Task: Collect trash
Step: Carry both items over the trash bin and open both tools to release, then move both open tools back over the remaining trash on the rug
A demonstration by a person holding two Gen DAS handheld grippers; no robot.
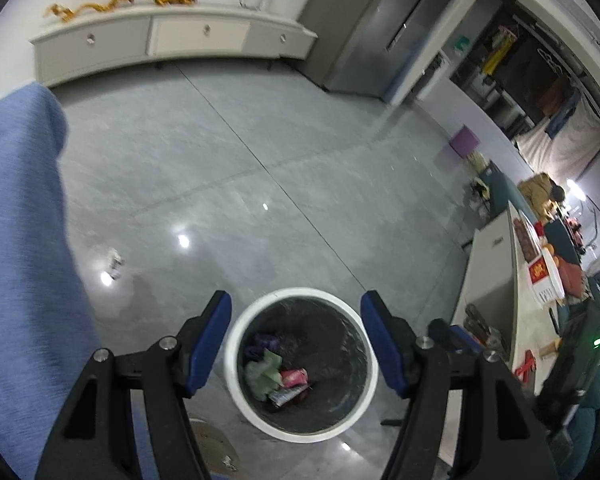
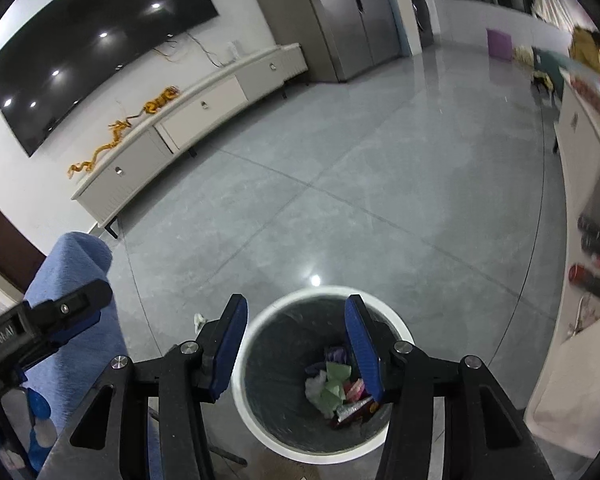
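- The left gripper (image 1: 296, 346) has its jaws spread wide and bare; the right gripper (image 2: 296, 350) likewise, nothing between its pads.
- Both hang over the white-rimmed bin (image 1: 236, 364), which already holds wrappers (image 1: 284, 376) on its black liner.
- One crumpled scrap (image 1: 115, 263) lies on the grey floor (image 1: 260, 152), far left of the jaws, beside the blue cloth (image 1: 16, 240); it looks light, soft and crushable; best pinched across its bulk.
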